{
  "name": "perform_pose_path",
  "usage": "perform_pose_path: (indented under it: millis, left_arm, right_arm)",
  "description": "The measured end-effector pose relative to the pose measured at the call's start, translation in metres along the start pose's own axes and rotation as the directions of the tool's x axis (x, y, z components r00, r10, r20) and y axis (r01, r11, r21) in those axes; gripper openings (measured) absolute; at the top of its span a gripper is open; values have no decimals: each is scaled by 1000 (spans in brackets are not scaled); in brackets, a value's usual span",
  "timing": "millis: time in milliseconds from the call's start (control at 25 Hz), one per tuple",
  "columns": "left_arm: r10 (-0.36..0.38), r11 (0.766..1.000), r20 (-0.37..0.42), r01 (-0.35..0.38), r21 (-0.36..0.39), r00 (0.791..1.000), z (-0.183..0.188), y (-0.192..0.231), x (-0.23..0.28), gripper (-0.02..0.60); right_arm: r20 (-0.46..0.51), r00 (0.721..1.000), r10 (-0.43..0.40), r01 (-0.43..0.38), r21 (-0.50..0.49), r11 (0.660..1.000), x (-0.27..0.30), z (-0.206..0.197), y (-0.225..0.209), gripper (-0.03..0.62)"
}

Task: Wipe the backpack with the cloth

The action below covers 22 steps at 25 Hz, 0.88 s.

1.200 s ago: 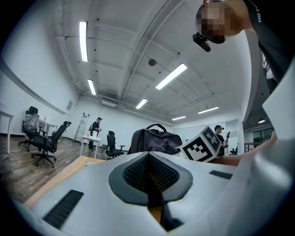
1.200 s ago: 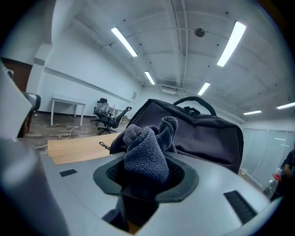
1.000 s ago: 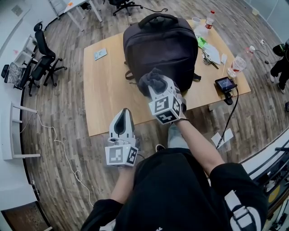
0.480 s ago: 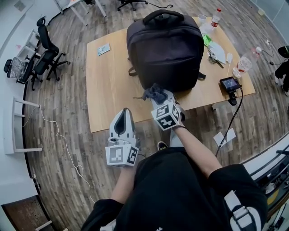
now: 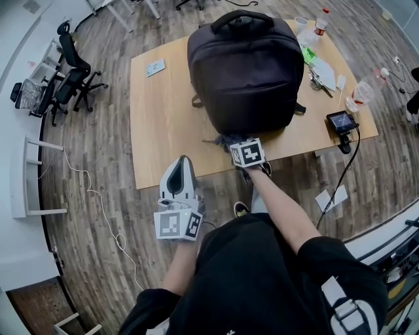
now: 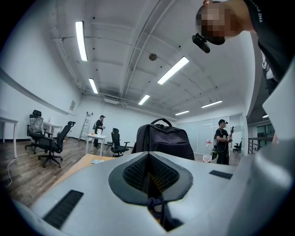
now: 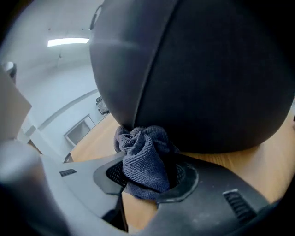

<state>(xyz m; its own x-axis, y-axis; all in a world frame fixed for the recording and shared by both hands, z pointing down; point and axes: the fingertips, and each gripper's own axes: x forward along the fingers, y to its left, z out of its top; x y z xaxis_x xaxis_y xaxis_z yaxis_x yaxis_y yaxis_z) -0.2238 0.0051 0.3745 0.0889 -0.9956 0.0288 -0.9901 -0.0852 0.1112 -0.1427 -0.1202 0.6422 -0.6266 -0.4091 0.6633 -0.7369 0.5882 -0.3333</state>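
At the far left of the worktop (image 5: pixel 163 124) lies a small card (image 5: pixel 155 67); its print is too small to read. Your left tongs (image 6: pixel 148 168) sit by the near edge, well apart from the bag. They are pressed together with nothing between them, and their cube shows black-and-white square markers.

Next comes the cloth (image 7: pixel 144 159), a dark grey-blue, nubbly rag bunched into a wad. Your right tongs (image 7: pixel 150 175) are clamped on it, holding it against the lower near edge of the backpack (image 5: pixel 245 72), just where the bag meets the wood. The backpack is dark and smooth, with one seam running down its face. It fills the middle of the worktop, its carry handle at the far end. No logo or lettering shows on it.

Right of the bag, at the far corner, stand a cup (image 5: pixel 301 23) and a red-capped bottle (image 5: pixel 322 18). A clear bottle (image 5: pixel 362 97) lies nearer the right edge. You cannot tell what any of the three holds. A small device (image 5: pixel 342 121) with a lit screen sits at the near right corner, its cable trailing off the edge.
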Motion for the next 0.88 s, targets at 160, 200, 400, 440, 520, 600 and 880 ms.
perform_pose_path:
  millis: [160,200,400,440,520,600,880]
  left_arm:
    - [10,1000,7,-10,6,1000,3,3,0,15]
    - [12,1000,7,-12,6,1000,3,4,0,15]
    - [7,1000,12,-7,2,1000,3,4,0,15]
    - [5,1000,15,-5,1,1000,4,4,1,15]
    - [0,1000,18,0,-1,1000,4,3,0,15]
    - [-5,1000,22,5,-4,1000,4,3,-1,15]
    - [-13,1000,46,14,-8,999,11,7,-8,15]
  right_arm:
    - [21,999,46,-47,84,995,3,2,2,158]
    - [27,998,50,-52,86,995,2,2,2,158]
    - [74,994,82,-91,124,988,-12,14,13,158]
    - [88,991,99,-111,135,985,-15,17,17,158]
    - [110,987,113,-130,152,980,-23,25,22,158]
    - [124,986,109,-129,174,976,-34,33,25,158]
    - [196,966,169,-216,256,942,-65,64,39,158]
